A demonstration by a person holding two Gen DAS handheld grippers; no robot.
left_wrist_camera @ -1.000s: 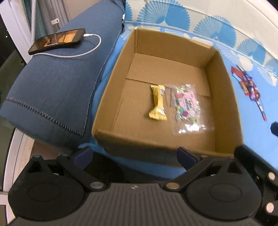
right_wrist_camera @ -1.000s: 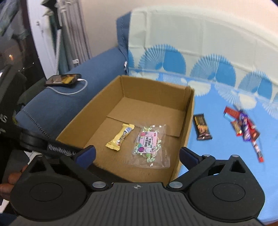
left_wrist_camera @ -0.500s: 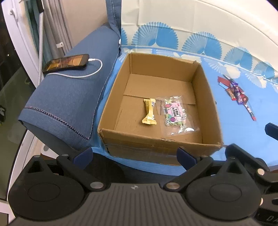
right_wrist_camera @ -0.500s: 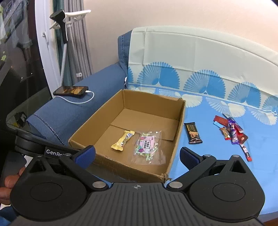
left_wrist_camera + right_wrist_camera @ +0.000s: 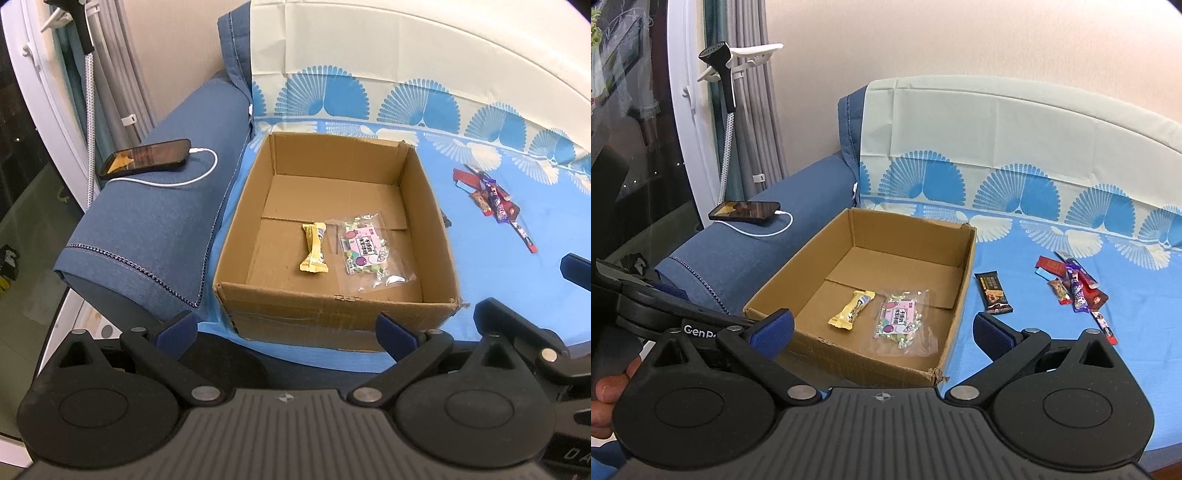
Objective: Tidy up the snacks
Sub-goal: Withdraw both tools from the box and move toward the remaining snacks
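An open cardboard box (image 5: 432, 206) (image 5: 964, 273) sits on a blue patterned sofa seat. Inside lie a yellow candy bar (image 5: 314, 248) (image 5: 851, 309) and a clear bag of sweets (image 5: 364, 248) (image 5: 903, 323). A dark chocolate bar (image 5: 993, 292) lies just right of the box. Further right is a small heap of red and purple snack wrappers (image 5: 493, 197) (image 5: 1073, 286). My left gripper (image 5: 284, 328) hangs open in front of the box's near wall, empty. My right gripper (image 5: 882, 330) is open too, held above the box's near right corner, with nothing between its fingers.
A phone (image 5: 146, 160) (image 5: 745, 211) on a white charging cable rests on the blue sofa armrest (image 5: 155, 221) left of the box. A garment steamer stand (image 5: 727, 74) and curtains stand behind the armrest. A person's fingers (image 5: 605, 402) show at the lower left.
Both grippers have pulled back and up from the box, so it looks smaller and more of the sofa shows. Both stay open. The snacks have not moved.
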